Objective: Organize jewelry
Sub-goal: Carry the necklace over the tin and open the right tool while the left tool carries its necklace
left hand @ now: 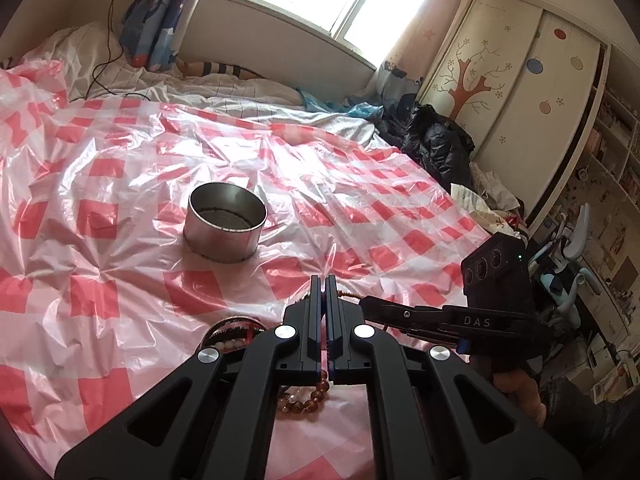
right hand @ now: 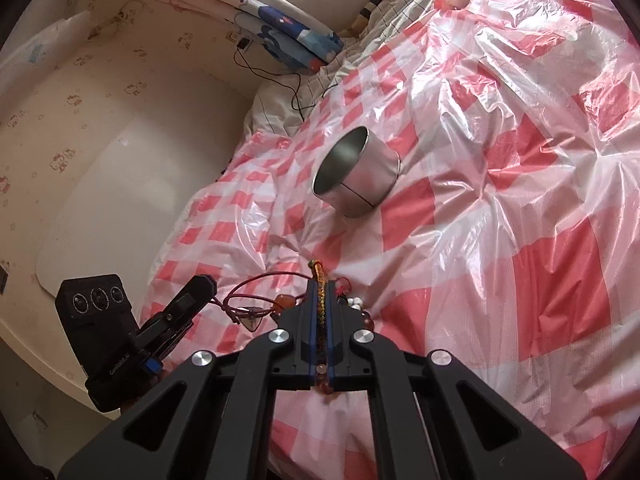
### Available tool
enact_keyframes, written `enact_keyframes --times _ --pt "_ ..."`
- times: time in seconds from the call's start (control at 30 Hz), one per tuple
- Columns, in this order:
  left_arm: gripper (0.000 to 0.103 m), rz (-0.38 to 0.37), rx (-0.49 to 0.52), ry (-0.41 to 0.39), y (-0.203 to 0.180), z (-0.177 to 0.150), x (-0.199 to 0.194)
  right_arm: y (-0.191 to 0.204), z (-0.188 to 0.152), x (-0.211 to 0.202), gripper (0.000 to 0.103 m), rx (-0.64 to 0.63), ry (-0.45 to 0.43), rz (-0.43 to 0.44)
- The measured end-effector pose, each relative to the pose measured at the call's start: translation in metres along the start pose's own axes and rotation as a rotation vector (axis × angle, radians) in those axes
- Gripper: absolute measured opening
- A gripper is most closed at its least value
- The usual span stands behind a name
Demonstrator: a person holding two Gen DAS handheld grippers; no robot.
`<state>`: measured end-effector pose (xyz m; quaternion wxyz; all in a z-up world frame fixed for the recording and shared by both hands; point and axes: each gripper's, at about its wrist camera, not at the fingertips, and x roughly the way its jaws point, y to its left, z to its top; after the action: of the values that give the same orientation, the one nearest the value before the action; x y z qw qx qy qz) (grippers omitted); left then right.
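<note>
A round metal tin (left hand: 225, 221) stands open on the red-checked plastic sheet (left hand: 120, 184); it also shows in the right wrist view (right hand: 356, 174). My left gripper (left hand: 324, 280) is shut on a red cord, with an amber bead bracelet (left hand: 308, 400) lying beneath it and a dark bangle with pale beads (left hand: 232, 332) at its left. My right gripper (right hand: 319, 280) is shut on a braided orange-and-dark bracelet (right hand: 319, 276). A red cord necklace with a pendant (right hand: 248, 312) and white beads (right hand: 354, 302) lie beside it. Each gripper is seen from the other's camera (left hand: 400, 312) (right hand: 188, 300).
The sheet covers a bed. Crumpled white bedding (left hand: 240, 92) and a black jacket (left hand: 436, 140) lie at the far side. A wardrobe (left hand: 520, 100) and cluttered shelves stand to the right. A wall (right hand: 100, 140) borders the bed's left side.
</note>
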<state>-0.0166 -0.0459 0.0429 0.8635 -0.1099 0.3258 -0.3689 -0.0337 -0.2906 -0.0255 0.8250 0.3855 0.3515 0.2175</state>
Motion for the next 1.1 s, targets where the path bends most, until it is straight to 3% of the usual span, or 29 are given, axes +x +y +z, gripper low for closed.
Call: enact_keyframes --times 0.23,0.6,0.87,1.0,1.1 --pt "0.002 -0.009 -0.027 -0.059 0.01 0.032 -0.003 0.006 0.032 -0.018 0.004 0.024 -0.071 0.05" --pt "0.002 0.006 -0.124 -0.1 0.052 0.079 0.034 -0.023 0.087 -0.025 0.004 0.132 -0.158 0.033" --pt "0.002 0.021 -0.132 -0.086 0.067 0.101 0.077 -0.032 0.119 -0.018 0.004 0.141 -0.183 -0.032" --pt "0.002 0.04 -0.196 -0.12 0.088 0.106 0.077 -0.055 0.138 -0.026 0.004 0.213 -0.244 -0.073" --pt "0.001 0.041 -0.208 -0.11 0.095 0.108 0.079 -0.064 0.141 -0.025 0.004 0.239 -0.237 -0.061"
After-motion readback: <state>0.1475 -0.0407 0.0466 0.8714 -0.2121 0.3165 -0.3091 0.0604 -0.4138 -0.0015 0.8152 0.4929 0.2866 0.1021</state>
